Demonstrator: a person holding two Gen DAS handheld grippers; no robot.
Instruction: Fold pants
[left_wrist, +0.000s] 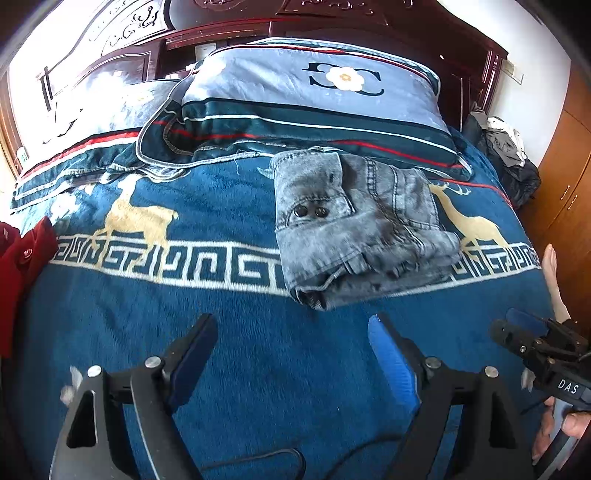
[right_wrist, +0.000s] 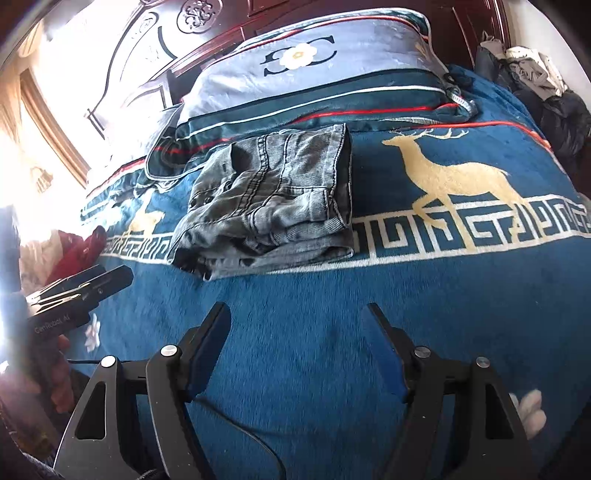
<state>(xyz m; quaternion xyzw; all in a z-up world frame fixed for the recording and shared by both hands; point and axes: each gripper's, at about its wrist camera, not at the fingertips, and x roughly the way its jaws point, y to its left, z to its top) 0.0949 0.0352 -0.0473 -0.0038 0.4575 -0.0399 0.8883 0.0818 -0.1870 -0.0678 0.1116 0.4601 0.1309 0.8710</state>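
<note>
Lying folded — pants (left_wrist: 354, 229) ahead of both empty tongs.

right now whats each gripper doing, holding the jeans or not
left gripper: open, empty, short of the folded jeans
right gripper: open, empty

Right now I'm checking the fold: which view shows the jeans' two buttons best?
The left wrist view: both dark buttons face it on the folded jeans. The right wrist view shows mostly the stacked folds; buttons are barely discernible.
</note>
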